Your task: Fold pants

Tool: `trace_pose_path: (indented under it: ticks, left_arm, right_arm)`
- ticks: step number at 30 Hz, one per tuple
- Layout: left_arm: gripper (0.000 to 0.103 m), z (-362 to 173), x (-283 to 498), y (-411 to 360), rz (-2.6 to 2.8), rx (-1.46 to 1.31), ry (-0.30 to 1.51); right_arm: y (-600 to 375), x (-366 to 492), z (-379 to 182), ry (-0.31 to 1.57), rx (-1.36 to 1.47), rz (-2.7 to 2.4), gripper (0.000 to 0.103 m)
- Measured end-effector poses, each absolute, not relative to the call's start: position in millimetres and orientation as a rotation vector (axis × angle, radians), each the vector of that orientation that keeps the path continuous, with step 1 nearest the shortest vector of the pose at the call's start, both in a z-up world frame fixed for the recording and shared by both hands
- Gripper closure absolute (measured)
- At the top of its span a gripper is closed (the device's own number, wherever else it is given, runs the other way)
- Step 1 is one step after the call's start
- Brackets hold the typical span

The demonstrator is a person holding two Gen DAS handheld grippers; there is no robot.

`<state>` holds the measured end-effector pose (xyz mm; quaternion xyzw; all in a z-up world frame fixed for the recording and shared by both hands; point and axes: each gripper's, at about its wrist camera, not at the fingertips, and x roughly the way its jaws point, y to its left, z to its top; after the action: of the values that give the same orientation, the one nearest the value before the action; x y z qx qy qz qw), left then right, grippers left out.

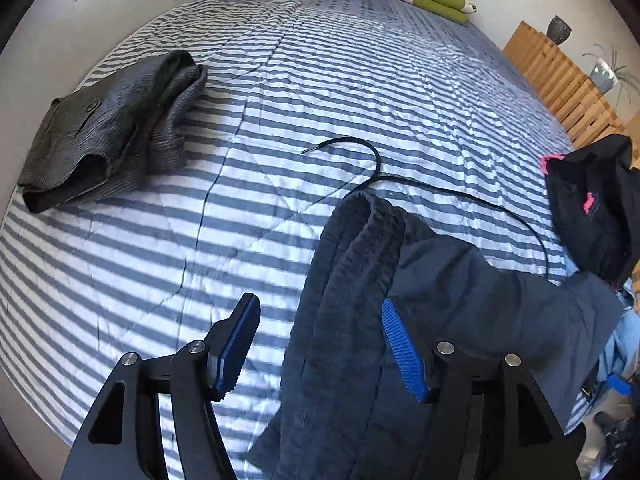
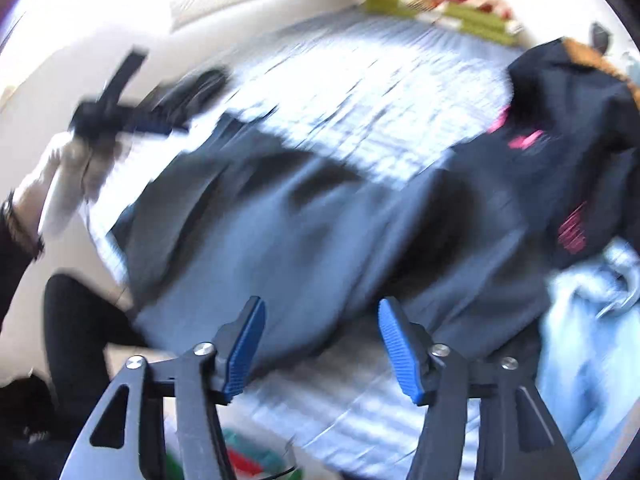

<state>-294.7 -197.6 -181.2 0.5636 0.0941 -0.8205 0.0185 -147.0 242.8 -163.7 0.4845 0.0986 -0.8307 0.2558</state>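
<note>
Both my grippers stand spread with nothing pinched: the left gripper hangs over the waistband end of the pants, the right gripper over the wider body of the same pants. I judge the step in hand to be laying the pants flat and taking new hold for a fold. To do it well I should come down on a clean edge, close each pad on one full layer stack rather than a stray ply, and keep both grips level so the cloth folds square on the bed. From my left jaws the ribbed waistband runs straight ahead and slightly toward the far pad, with its drawstring trailing beyond the tips. From my right jaws the pants spread ahead and to both sides; that view is blurred, so I cannot tell the seams. A folded grey garment lies well off to the left, a black one to the right.
</note>
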Motion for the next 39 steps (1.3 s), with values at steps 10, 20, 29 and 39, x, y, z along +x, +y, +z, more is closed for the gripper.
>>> trace_pose_path:
  ticks: [10,20,29,39]
  left_arm:
    - [0.093,-217,-324,-170,-2.529,1.875,0.170]
    - [0.102,-160,-272,-212,-2.659,1.743,0.416]
    - [0.043,-205,-262,-211,-2.569,1.919,0.585]
    - [0.097,-129,-272,-207,-2.710,1.739,0.559]
  right_arm:
    - [207,-243,-194,0.441,1.391,-2.162,0.031]
    - [211,-237,-205,0.387,1.409,-2.212,0.100]
    - [231,-223,-191,0.386,1.411,-2.255,0.100]
    - [240,-229,-137,0.377,1.306,-2.402,0.101]
